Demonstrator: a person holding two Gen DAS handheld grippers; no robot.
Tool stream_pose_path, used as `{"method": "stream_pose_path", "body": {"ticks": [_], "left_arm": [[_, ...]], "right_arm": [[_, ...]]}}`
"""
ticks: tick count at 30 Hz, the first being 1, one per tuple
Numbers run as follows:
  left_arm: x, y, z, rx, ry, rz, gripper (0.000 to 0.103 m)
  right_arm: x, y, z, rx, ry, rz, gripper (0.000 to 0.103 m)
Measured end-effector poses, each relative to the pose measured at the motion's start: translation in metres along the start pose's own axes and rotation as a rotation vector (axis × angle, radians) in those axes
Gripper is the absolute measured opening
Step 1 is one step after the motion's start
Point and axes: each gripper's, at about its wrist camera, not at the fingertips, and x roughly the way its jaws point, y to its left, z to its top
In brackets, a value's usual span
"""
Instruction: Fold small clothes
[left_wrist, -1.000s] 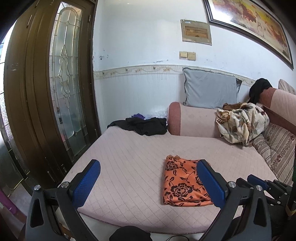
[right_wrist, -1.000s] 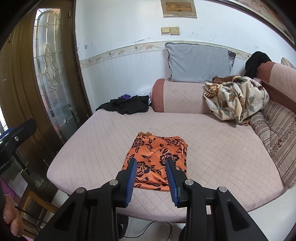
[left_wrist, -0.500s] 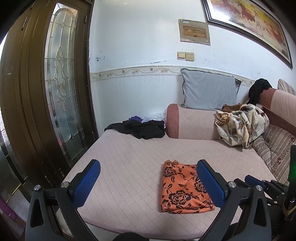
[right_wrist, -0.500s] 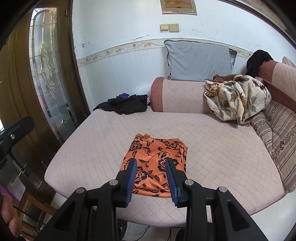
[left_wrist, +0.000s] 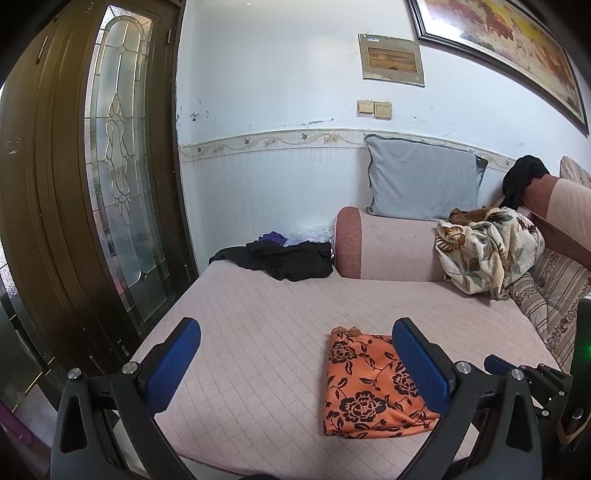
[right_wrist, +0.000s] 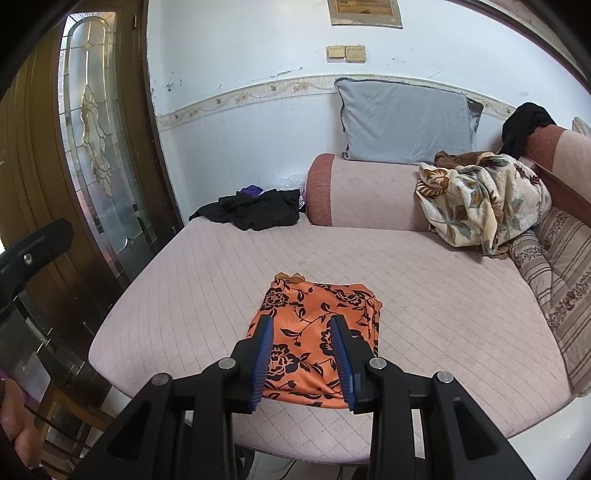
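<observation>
The folded orange floral garment (right_wrist: 317, 332) lies near the sofa seat's (right_wrist: 443, 302) front edge, seemingly thin, limp and best pinched at a corner, while the left gripper (left_wrist: 295, 365) and right gripper (right_wrist: 301, 354) hover empty, jaws parted.

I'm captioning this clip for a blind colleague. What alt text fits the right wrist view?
A folded orange floral garment lies flat on a pink quilted sofa seat, seen past the right gripper, whose blue-padded jaws stand apart, holding nothing. Behind are a heap of black clothes, a grey pillow and a crumpled floral blanket.
</observation>
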Motion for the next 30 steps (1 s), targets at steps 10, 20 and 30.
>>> {"method": "stream_pose_path", "body": {"ticks": [10,20,30], "left_arm": [[0.018,-0.001,0.003,0.001,0.019,-0.005,0.103],[0.037,-0.005,0.001,0.022,0.047,-0.017,0.103],[0.058,-0.007,0.001,0.024,0.077,-0.029,0.103]], "right_arm": [[0.027,0.001,0.006,-0.005,0.03,0.009,0.036],[0.047,-0.003,0.002,0.012,0.062,-0.005,0.036],[0.066,-0.003,0.004,0.02,0.089,-0.012,0.036]]}}
